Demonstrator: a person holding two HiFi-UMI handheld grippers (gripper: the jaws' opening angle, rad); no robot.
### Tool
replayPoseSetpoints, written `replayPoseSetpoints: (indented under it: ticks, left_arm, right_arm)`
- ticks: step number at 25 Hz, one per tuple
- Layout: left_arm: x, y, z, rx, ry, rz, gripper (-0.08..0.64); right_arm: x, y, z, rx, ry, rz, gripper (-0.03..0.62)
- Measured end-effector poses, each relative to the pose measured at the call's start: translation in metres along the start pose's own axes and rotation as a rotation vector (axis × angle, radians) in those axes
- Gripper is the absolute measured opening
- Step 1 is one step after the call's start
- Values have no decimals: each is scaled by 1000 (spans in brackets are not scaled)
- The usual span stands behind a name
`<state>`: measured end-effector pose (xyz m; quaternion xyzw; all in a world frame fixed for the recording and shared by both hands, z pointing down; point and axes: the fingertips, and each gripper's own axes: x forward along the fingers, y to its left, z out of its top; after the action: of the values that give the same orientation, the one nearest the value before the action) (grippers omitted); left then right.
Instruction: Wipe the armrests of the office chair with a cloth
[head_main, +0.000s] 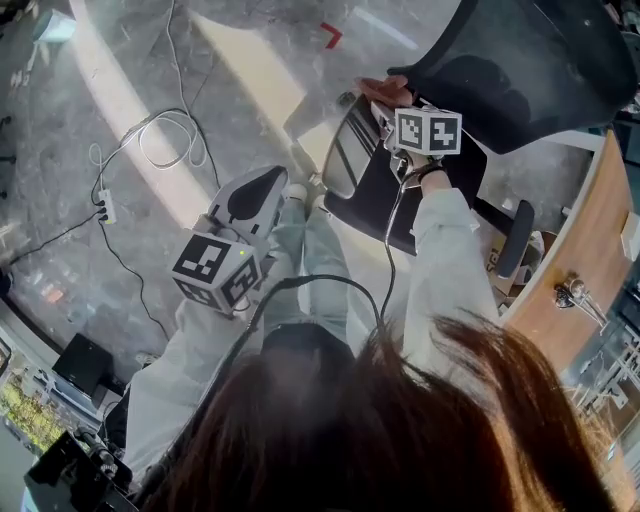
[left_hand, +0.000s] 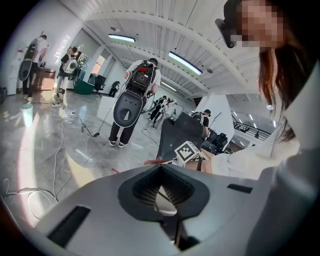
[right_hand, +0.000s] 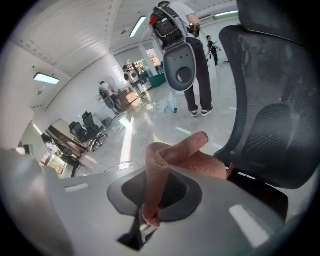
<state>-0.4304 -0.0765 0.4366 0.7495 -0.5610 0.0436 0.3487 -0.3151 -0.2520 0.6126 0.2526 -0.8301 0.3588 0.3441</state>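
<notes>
The black office chair stands at the upper right of the head view, with a mesh back, a dark seat and two armrests. Its left armrest is right below my right gripper, which is shut on a pink cloth at the armrest's top end. In the right gripper view the cloth folds out of the shut jaws beside the chair back. The other armrest is further right. My left gripper hangs shut and empty over the floor, left of the chair.
White and black cables and a power strip lie on the grey floor at left. A wooden desk borders the chair's right side. A black box sits at lower left. Several people stand farther off in the room.
</notes>
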Motion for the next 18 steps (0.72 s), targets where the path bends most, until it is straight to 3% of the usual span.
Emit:
replayPoseSetpoints:
  ticks: [3, 5, 10, 18]
  left_arm:
    - [-1, 0, 4, 1, -7, 6, 3]
    - [-3, -1, 4, 1, -10, 7, 3]
    - [2, -4, 1, 2, -3, -14, 3]
    - [6, -24, 10, 27, -5, -83, 3]
  right_arm:
    - [0, -11, 11, 44, -30, -45, 23]
    - [0, -8, 11, 61, -25, -27, 23]
    - [-6, 28, -19, 63, 53, 122, 23]
    - [-26, 115, -93, 47, 93, 257, 23]
